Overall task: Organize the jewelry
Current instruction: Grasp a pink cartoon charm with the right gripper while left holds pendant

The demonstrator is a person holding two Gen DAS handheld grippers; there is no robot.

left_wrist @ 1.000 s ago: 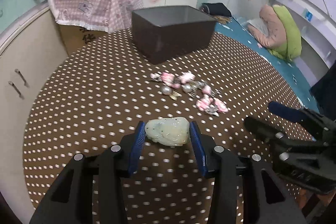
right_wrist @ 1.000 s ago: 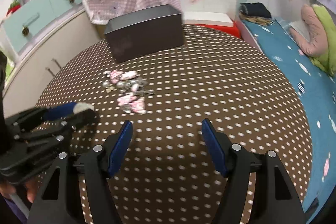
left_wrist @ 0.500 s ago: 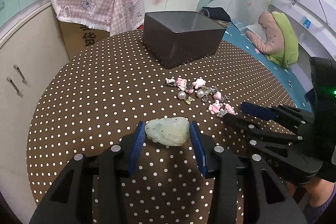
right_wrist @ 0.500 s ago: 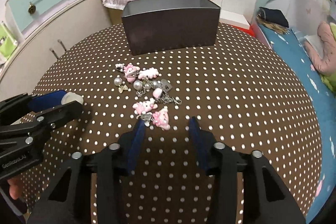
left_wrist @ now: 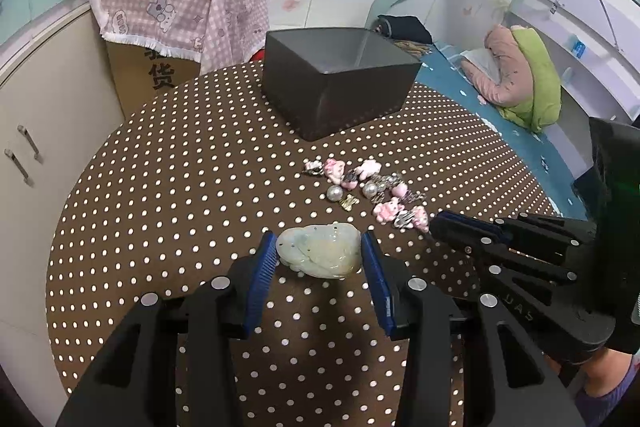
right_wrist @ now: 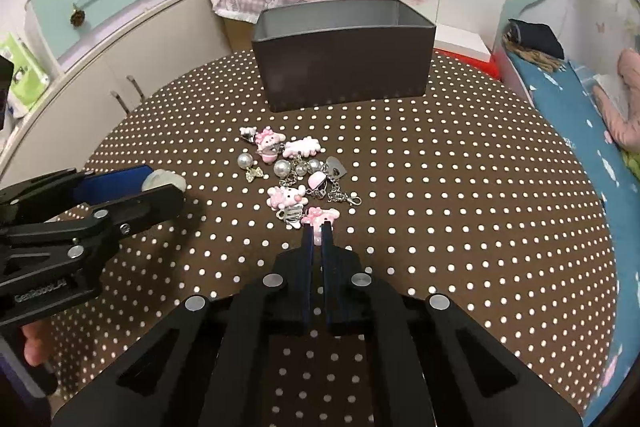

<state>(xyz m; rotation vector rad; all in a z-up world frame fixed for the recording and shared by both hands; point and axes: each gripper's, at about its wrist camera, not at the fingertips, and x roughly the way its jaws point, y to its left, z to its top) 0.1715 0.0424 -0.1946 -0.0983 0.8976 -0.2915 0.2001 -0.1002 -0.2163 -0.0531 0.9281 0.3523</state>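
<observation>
A dark box point(right_wrist: 344, 55) stands at the far side of the round dotted counter point(right_wrist: 460, 227), and a heap of pink charms and pearls point(right_wrist: 296, 179) lies in front of it. The left tool point(left_wrist: 320, 259) holds a pale green stone point(left_wrist: 318, 255) between its blue pads. The right tool point(right_wrist: 317, 233) is pinched shut on the nearest pink charm point(right_wrist: 320, 215) at the heap's near edge.

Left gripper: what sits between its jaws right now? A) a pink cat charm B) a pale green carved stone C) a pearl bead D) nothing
B: the left gripper has the pale green carved stone between its blue pads, lifted off the dotted tablecloth, while the pearls and pink charms lie in the pile further ahead.
</observation>
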